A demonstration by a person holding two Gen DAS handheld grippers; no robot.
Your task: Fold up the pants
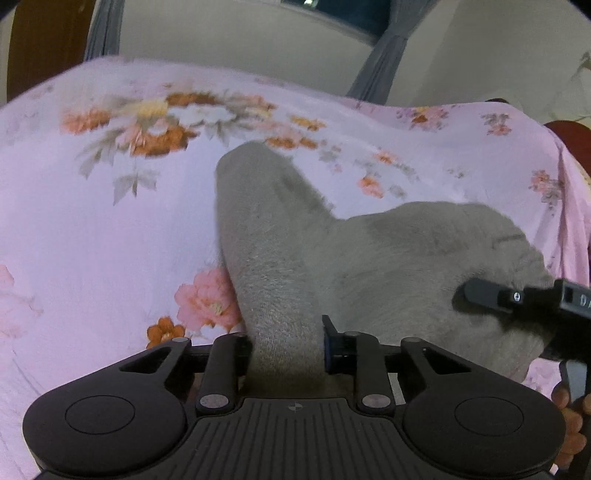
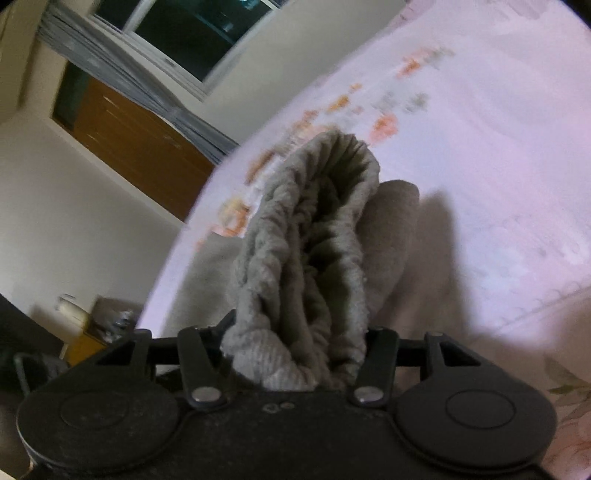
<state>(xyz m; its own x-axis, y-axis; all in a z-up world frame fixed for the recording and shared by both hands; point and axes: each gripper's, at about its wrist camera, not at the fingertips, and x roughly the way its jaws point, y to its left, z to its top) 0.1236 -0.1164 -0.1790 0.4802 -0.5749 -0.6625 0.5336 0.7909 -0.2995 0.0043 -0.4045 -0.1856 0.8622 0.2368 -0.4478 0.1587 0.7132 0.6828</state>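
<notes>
Grey knit pants (image 1: 388,258) lie on a pink flowered bed sheet (image 1: 92,229). In the left wrist view, my left gripper (image 1: 286,350) is shut on a band of the grey fabric that runs up between its jaws. My right gripper (image 1: 491,299) shows at the right edge of that view, against the far side of the pants. In the right wrist view, my right gripper (image 2: 299,354) is shut on the bunched, ribbed waistband (image 2: 314,240), which stands up in front of the camera. The rest of the pants (image 2: 399,236) hang behind it.
The sheet (image 2: 480,147) covers the bed on all sides of the pants. A wall, grey curtains (image 1: 384,55) and a dark window (image 2: 192,33) stand beyond the bed. A brown wooden door (image 2: 140,147) and small clutter on a low surface (image 2: 99,325) are at the left.
</notes>
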